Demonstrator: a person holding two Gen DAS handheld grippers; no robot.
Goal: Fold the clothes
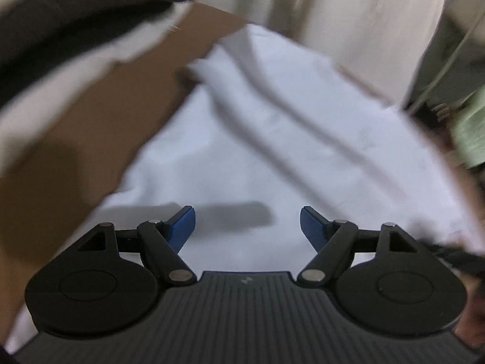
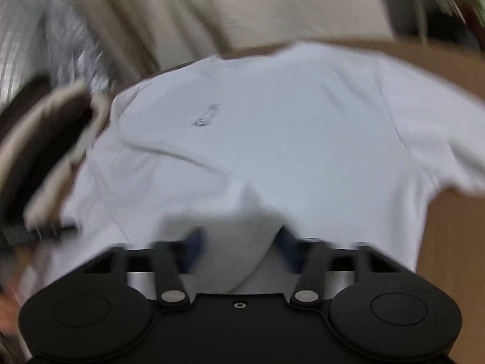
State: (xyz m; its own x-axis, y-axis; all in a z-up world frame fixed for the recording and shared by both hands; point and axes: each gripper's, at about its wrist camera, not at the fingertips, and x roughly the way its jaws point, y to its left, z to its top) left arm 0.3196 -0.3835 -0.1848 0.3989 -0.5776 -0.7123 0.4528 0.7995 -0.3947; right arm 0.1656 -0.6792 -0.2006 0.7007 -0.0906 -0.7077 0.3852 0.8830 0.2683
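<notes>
On brown table, white shirt

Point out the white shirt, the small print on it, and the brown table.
white shirt [image 1: 272,139]: left wrist view, on the creased middle of the cloth.
small print [image 2: 206,116]: right wrist view, on the dark mark.
brown table [image 1: 100,127]: left wrist view, bare top beside the shirt.
</notes>
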